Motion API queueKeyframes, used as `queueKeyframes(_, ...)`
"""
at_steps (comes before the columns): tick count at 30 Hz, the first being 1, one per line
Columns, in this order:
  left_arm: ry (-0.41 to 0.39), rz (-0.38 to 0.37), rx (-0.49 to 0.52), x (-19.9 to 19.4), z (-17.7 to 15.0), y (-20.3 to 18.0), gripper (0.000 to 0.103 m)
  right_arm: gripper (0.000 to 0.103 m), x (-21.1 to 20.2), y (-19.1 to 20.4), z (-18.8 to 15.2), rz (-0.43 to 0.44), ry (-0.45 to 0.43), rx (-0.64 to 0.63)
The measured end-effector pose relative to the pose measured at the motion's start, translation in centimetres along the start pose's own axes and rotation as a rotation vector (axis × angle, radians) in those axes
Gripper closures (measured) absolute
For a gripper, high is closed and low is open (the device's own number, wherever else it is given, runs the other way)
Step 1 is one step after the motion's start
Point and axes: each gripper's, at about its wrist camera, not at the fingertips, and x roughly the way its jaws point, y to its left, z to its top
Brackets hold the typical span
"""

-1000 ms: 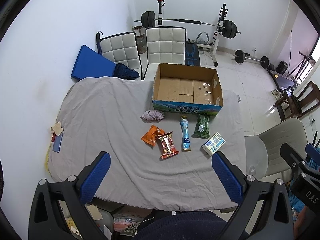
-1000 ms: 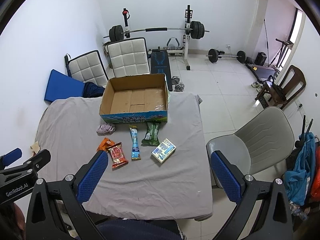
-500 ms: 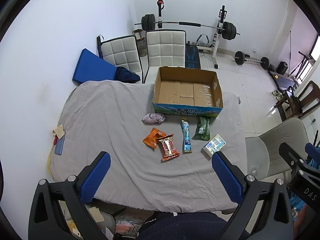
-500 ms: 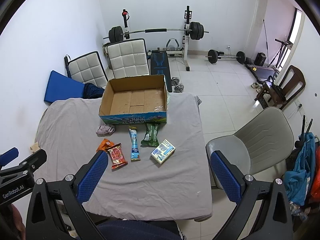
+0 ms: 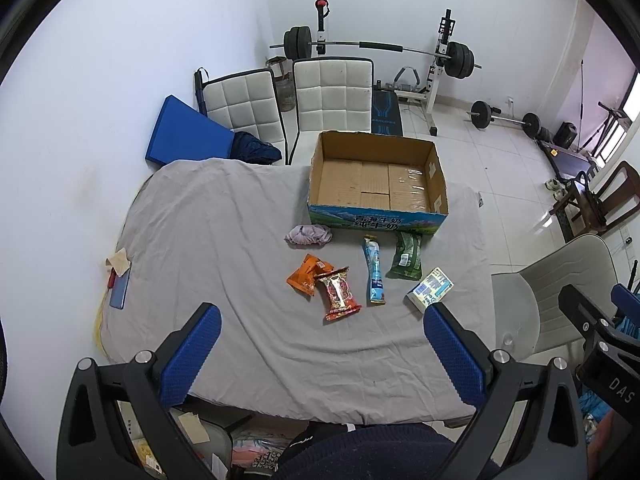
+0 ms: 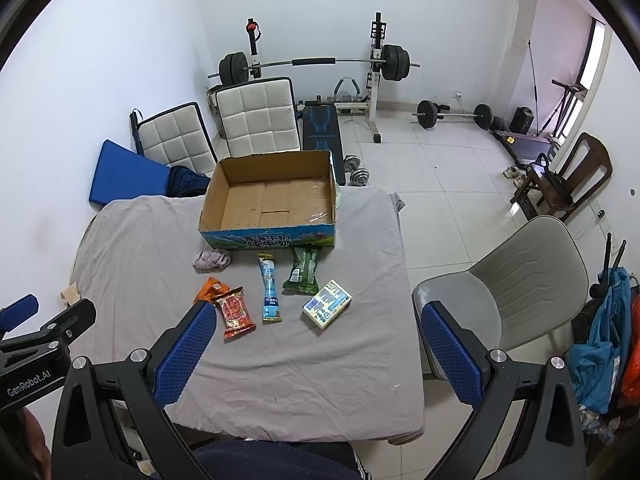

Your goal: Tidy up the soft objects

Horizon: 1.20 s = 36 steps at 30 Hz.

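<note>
An empty cardboard box [image 5: 376,178] [image 6: 272,200] stands at the far side of a grey-sheeted table [image 5: 208,240] [image 6: 132,248]. In front of it lie a purple cloth wad [image 5: 308,235] [image 6: 211,260], an orange packet [image 5: 307,279] [image 6: 209,288], a red snack bag [image 5: 339,293] [image 6: 235,311], a long blue pouch [image 5: 375,270] [image 6: 270,288], a green packet [image 5: 407,255] [image 6: 303,269] and a small white carton [image 5: 431,289] [image 6: 327,302]. My left gripper [image 5: 320,348] hovers open high over the near table edge. My right gripper [image 6: 316,344] is open too, equally high, nothing between its fingers.
Two white padded chairs [image 5: 332,96] and a blue mat [image 5: 184,132] stand behind the table. A grey chair [image 6: 516,280] sits to the right. A phone [image 5: 119,288] lies at the table's left edge. A barbell rack [image 6: 316,64] fills the back wall. A person's dark clothing [image 5: 360,452] is below.
Both views have drifted slightly: the table and box sit a little lower and nearer in the frame. No object on the table has moved, and both grippers stay open.
</note>
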Motion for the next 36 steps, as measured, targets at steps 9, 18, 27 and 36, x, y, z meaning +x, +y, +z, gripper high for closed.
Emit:
queueKeyframes(9, -0.002, -0.005, -0.004, 0.2, -0.2, 0.5, 0.0, 0.0, 0.0, 0.4, 0.1, -0.005, -0.003, -0.004)
queueKeyframes(18, -0.002, -0.005, -0.014, 0.6, -0.3, 0.7, 0.0, 0.0, 0.0, 0.5, 0.2, 0.003, 0.002, -0.002)
queueKeyframes(27, 0.052, 0.01, -0.104, 8.3, 2.1, 2.9, 0.0, 0.0, 6.9, -0.9, 1.9, 0.009, 0.074, 0.065)
queueKeyframes(36, 0.298, 0.005, -0.143, 24.6, 2.1, 2.7, 0.0, 0.0, 26.2, -4.1, 1.6, -0.006, 0.342, 0.166)
